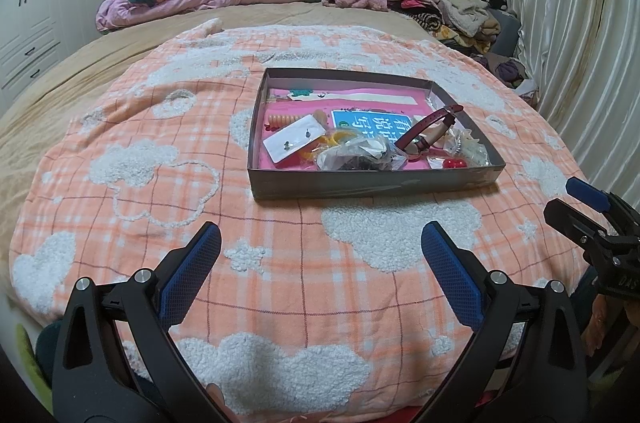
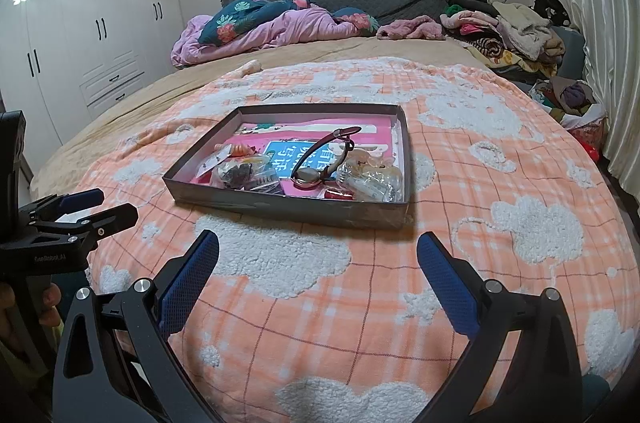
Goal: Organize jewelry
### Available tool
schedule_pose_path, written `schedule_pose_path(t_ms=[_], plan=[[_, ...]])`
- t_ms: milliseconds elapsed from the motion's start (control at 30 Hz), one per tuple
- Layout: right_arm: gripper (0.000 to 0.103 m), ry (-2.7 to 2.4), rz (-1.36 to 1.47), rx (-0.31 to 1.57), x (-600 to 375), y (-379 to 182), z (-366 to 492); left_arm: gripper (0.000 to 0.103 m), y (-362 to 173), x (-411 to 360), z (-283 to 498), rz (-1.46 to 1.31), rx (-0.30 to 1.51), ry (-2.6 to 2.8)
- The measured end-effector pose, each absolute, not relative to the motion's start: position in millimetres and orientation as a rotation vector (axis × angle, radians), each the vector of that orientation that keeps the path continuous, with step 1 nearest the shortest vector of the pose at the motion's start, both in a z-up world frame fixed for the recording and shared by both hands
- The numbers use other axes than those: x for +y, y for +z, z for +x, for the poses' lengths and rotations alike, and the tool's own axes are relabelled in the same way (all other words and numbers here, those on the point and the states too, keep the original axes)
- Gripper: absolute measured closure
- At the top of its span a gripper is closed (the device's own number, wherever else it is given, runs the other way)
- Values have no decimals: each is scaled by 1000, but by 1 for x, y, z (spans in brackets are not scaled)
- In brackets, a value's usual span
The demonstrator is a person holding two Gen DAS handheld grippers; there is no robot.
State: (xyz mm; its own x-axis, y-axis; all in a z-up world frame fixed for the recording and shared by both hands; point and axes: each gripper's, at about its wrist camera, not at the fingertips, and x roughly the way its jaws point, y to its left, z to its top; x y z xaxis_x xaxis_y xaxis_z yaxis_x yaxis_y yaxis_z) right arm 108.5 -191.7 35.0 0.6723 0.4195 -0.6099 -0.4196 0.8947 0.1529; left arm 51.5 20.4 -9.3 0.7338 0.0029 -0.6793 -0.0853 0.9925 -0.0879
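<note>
Currently: grey box (image 1: 372, 185) of mixed jewelry, red-strap watch (image 1: 430, 131) on top | orange checked blanket (image 1: 280, 283) on bed | left hand-held gripper (image 1: 320, 247) and right hand-held gripper (image 2: 318, 257) both spread apart.

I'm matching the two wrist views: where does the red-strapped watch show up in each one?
Left wrist view: watch at the right of the tray, strap arching up.
Right wrist view: watch right of the tray's centre, near the front wall.
Shared landmark: blue card beside it.

"GenRobot.AI" on left claw (image 2: 86, 209) body; blue card (image 1: 372, 124): Chinese chars, illegible.
</note>
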Motion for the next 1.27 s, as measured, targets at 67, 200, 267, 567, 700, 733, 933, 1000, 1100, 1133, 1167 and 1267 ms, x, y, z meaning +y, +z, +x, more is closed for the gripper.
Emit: schedule_pose_path(t_ms=[67,200,267,567,700,733,933,1000,1100,1133,1167,1267], plan=[[4,473,-1,687,-191,35,109,9,-10,19,52,-115,747,47],[4,472,-4,689,-192,35,109,9,-10,21,51,-115,749,51],[4,471,-3,687,-191,35,108,9,-10,22,51,-116,749,51],[4,450,-9,696,-196,32,113,9,-14,28,51,-141,751,46],[4,427,-14,704,-198,28,117,9,-19,34,54,-171,767,59],[4,421,-12,707,-200,27,120,9,-20,34,56,-167,774,76],[4,350,25,742,-217,16,148,9,-29,55,67,-197,798,143],[4,306,52,754,-230,12,165,9,-29,70,72,-185,778,200],[4,206,79,779,-262,2,206,9,-32,108,94,-164,773,335],[4,162,88,786,-276,-2,223,9,-34,124,104,-171,786,375],[4,112,90,787,-289,-6,239,9,-37,141,116,-178,810,417],[4,-81,86,787,-333,-20,289,9,-56,202,163,-228,880,534]])
